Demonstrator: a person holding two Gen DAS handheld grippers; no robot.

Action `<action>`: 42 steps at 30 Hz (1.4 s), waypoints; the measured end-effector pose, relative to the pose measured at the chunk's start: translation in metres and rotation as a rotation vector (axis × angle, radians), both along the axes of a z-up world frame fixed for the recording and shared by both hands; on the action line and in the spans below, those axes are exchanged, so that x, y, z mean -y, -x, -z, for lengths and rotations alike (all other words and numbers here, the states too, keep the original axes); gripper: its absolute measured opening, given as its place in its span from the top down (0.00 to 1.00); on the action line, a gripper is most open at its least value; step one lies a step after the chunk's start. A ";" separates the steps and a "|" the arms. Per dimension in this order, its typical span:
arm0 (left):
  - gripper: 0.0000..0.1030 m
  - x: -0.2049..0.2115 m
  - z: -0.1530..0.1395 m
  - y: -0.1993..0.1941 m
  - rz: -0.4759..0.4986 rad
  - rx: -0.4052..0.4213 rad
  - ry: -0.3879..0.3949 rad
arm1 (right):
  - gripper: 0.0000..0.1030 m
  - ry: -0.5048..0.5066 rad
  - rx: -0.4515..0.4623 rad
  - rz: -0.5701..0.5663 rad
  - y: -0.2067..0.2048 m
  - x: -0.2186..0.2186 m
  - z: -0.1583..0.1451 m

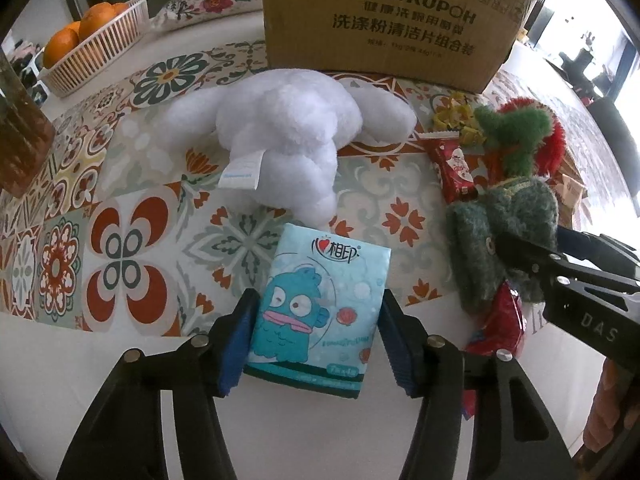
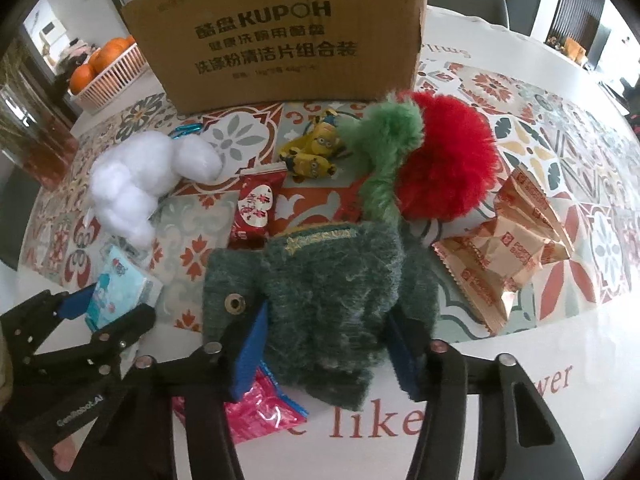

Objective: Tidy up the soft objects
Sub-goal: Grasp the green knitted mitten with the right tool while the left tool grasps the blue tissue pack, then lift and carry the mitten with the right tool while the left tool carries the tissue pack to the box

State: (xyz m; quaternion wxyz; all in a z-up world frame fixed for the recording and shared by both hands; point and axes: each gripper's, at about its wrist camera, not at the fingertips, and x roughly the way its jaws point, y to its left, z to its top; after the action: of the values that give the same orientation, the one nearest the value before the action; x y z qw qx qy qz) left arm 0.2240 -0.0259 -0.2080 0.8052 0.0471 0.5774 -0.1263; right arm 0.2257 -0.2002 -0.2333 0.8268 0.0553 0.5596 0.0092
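Tissue pack (image 1: 316, 304) bottom edge behind jaws, green plush (image 2: 328, 304) base hidden

Fluffy white plush toy (image 1: 280, 136), glossy tissue pack (image 1: 316, 308) (plastic-wrapped), matt cardboard box (image 1: 384, 24).

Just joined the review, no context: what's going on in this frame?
A person works two handheld grippers over a patterned table mat covered in soft toys and snack packets. The left gripper has its pads against both sides of a blue tissue pack lying at the mat's edge. The right gripper is clamped on a dark green plush. A white plush and a red pompom lie untouched in front of a cardboard box.
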 end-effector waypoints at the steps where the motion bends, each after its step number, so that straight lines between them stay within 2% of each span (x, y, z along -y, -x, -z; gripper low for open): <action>1: 0.44 0.000 0.000 0.000 0.000 0.002 -0.003 | 0.53 0.006 0.003 -0.002 0.001 0.001 -0.001; 5: 0.45 0.004 -0.002 0.006 0.000 0.003 0.002 | 0.67 -0.006 0.018 0.009 0.005 0.004 -0.009; 11: 0.45 0.005 -0.011 0.015 -0.011 0.019 0.038 | 0.75 -0.034 0.033 0.016 0.012 0.007 -0.019; 23: 0.45 0.010 -0.041 0.027 -0.009 0.083 0.079 | 0.77 -0.087 0.107 0.024 0.026 0.010 -0.048; 42: 0.45 0.011 -0.107 0.036 0.017 0.237 0.156 | 0.77 -0.136 0.282 0.005 0.044 0.002 -0.123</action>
State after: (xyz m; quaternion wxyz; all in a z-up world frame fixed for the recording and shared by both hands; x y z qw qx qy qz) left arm 0.1883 -0.0369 -0.1011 0.8680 0.0037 0.4661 -0.1711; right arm 0.1817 -0.2020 -0.1100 0.8916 0.1105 0.4360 0.0527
